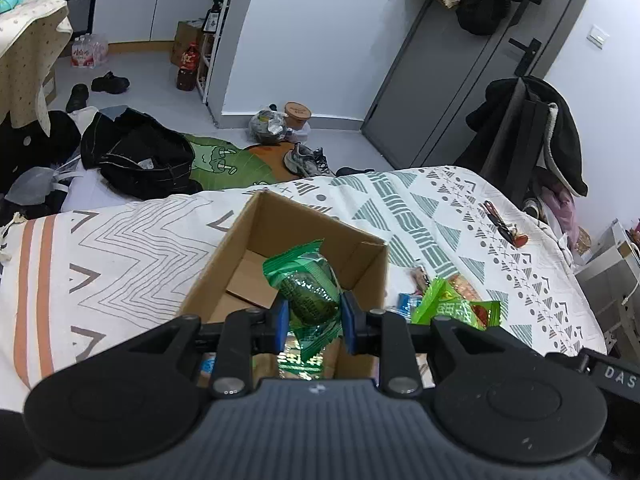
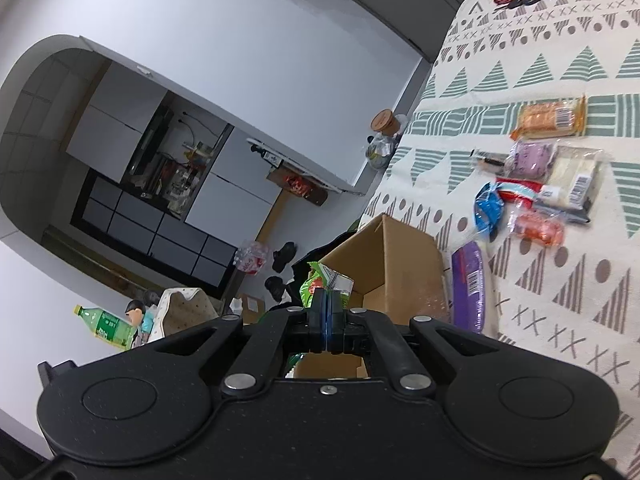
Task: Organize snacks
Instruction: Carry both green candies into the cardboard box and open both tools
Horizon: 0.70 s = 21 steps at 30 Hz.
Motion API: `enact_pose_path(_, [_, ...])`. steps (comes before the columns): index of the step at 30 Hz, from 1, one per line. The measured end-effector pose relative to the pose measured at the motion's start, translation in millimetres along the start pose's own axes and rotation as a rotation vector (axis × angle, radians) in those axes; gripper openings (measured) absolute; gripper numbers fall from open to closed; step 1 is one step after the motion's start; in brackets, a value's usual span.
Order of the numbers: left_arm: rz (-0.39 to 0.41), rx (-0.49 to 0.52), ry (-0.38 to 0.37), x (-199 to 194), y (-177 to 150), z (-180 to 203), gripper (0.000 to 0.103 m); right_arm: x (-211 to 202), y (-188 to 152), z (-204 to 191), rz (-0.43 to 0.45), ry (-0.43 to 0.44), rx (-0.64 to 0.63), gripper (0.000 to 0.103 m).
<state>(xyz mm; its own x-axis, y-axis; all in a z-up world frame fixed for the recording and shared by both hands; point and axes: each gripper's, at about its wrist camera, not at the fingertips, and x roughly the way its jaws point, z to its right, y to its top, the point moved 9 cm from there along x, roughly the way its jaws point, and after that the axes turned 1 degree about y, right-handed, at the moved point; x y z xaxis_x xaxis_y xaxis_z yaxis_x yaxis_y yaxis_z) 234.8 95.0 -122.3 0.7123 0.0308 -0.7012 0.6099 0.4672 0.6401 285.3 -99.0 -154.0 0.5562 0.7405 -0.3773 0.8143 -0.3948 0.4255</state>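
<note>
My left gripper (image 1: 313, 312) is shut on a green snack packet (image 1: 308, 284) and holds it over the open cardboard box (image 1: 276, 224) on the patterned tablecloth. My right gripper (image 2: 328, 304) is shut on the edge of a light green snack packet (image 2: 326, 278), beside the same box (image 2: 400, 252). That packet also shows in the left wrist view (image 1: 452, 304), right of the box. Several loose snacks lie on the cloth: an orange packet (image 2: 550, 118), a purple one (image 2: 530, 158), a white one (image 2: 576, 178), a blue one (image 2: 488, 208), a purple bar (image 2: 468, 284).
The table (image 1: 120, 248) has a patterned cloth; red scissors (image 1: 504, 224) lie near its far right edge. A chair with a dark jacket (image 1: 532, 128) stands behind it. Clothes, shoes and bottles lie on the floor beyond.
</note>
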Motion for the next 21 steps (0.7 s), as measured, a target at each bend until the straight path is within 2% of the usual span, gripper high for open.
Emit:
enact_pose_path(16, [-0.065,-0.030,-0.006,44,5,-31,0.026,43,-14,-5,-0.054,-0.014,-0.024,0.000])
enact_pose_path(18, [-0.080,-0.030,-0.008,48,3,-32,0.026,46,-16,-5,-0.072,-0.032,-0.025,0.011])
enact_pose_path(19, [-0.089,-0.028,-0.003,51,2,-33,0.027,47,-16,-3,-0.073,-0.055,-0.018,0.021])
enact_pose_path(20, [-0.095,-0.026,0.015,53,1,-34,0.028,46,-17,-1,-0.071,-0.067,-0.011,0.036])
enact_pose_path(21, [-0.100,-0.022,0.033,54,1,-35,0.030,42,-17,2,-0.057,-0.081,-0.005,0.038])
